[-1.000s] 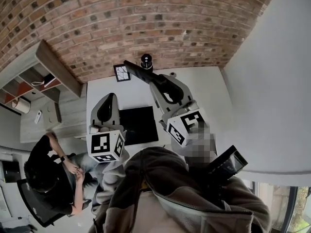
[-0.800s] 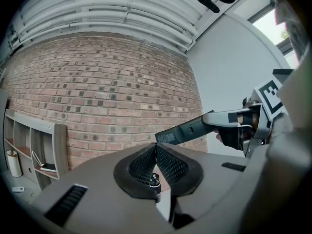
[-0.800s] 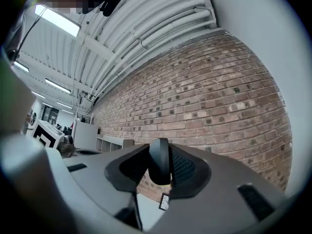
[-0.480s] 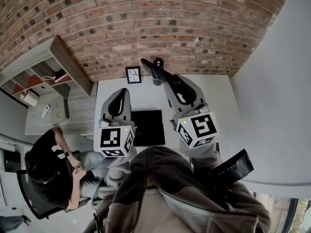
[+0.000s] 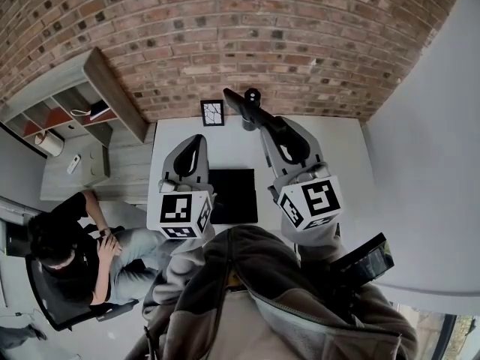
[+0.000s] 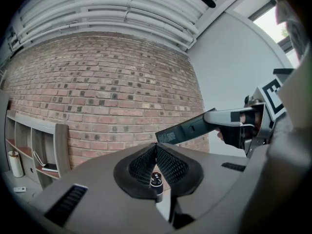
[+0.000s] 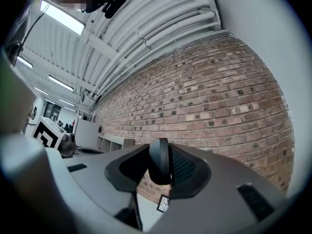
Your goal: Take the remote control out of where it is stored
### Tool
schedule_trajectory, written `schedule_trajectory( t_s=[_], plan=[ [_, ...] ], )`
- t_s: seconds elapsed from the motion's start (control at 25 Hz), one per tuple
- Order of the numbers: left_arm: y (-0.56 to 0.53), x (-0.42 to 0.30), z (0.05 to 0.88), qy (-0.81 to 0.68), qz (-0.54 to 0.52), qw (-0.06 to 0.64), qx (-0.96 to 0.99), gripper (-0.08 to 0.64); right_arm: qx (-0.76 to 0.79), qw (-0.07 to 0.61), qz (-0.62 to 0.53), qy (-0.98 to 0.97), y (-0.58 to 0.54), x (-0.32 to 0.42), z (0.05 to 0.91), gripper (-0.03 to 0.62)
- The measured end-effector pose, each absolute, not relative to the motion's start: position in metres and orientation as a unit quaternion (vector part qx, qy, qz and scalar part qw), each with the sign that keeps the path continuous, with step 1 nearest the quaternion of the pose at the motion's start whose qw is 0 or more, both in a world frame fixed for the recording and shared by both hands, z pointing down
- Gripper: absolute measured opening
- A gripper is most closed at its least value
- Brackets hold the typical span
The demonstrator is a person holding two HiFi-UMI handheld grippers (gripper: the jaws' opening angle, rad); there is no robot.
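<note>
The remote control (image 5: 241, 106) is a long black bar held up off the white table (image 5: 341, 152), its far end next to a black upright cylinder (image 5: 252, 96) at the table's back edge. My right gripper (image 5: 271, 123) is shut on the remote's near end. In the right gripper view the remote (image 7: 160, 163) stands end-on between the pads. In the left gripper view the remote (image 6: 187, 129) crosses from the right. My left gripper (image 5: 196, 142) hovers over the table's left side, its jaws shut with their tips touching and nothing between them.
A black flat pad (image 5: 232, 195) lies on the table between the grippers. A small framed picture (image 5: 212, 112) leans against the brick wall. A wooden shelf unit (image 5: 94, 100) stands to the left, and a seated person (image 5: 67, 250) is at the lower left.
The head view has swung, so everything sits further right in it. The remote stays in my right gripper beside the cylinder. The left gripper keeps its place beside it.
</note>
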State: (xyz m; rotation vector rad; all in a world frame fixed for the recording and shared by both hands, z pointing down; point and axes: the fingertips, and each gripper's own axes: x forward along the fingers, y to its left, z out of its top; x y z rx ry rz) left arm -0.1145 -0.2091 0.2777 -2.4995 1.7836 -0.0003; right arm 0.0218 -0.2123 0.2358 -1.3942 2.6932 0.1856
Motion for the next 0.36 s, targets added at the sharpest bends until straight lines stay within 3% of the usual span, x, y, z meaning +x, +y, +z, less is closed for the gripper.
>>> schedule_trajectory(
  t_s=[0.36],
  plan=[
    [-0.2171, -0.1114, 0.2876, 0.577, -0.007, 0.023, -0.816, 0.006, -0.446, 0.050, 0.061, 0.892, -0.2157, 0.0164, 0.2391, 0.115]
  ],
)
